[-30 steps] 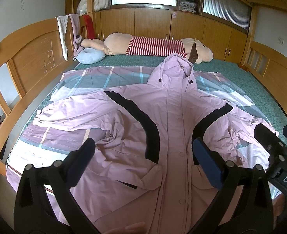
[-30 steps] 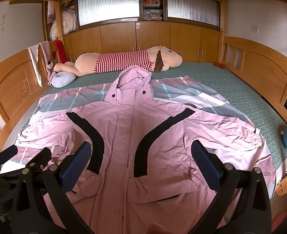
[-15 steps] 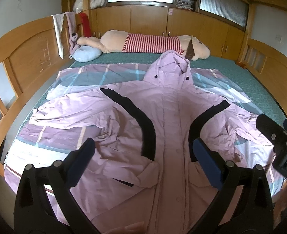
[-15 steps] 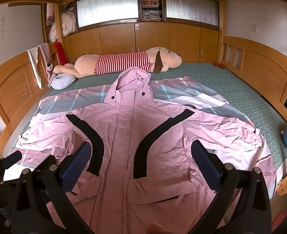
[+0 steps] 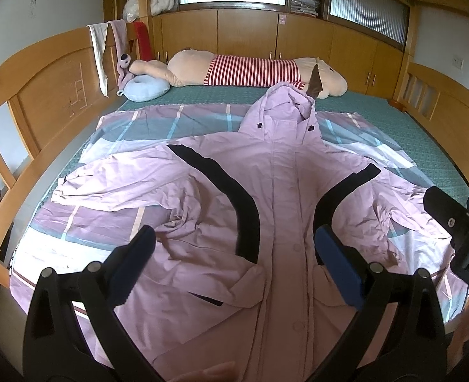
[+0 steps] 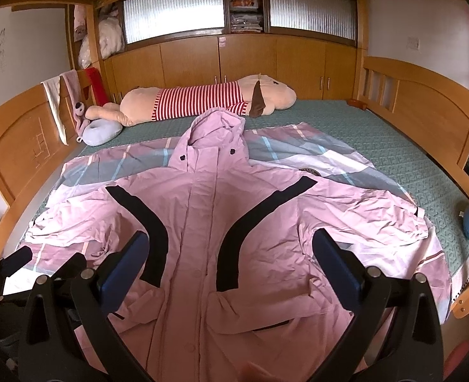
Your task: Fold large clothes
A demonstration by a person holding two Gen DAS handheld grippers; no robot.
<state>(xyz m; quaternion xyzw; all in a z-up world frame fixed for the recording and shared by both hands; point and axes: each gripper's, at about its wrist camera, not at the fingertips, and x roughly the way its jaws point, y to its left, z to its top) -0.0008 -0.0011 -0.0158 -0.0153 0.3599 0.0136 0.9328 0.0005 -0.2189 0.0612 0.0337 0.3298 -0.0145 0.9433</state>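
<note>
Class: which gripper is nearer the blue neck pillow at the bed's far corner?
Left. The left gripper hovers over the jacket on the pillow's side; the right gripper sits across the jacket, farther away.

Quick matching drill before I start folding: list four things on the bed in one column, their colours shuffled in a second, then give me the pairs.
Things:
1. hooded jacket
2. long plush toy's shirt
3. neck pillow
4. mattress cover

Colours:
A. green
B. red and white stripes
C. pink with black bands
D. pale blue

Pairs: 1-C, 2-B, 3-D, 4-A
</note>
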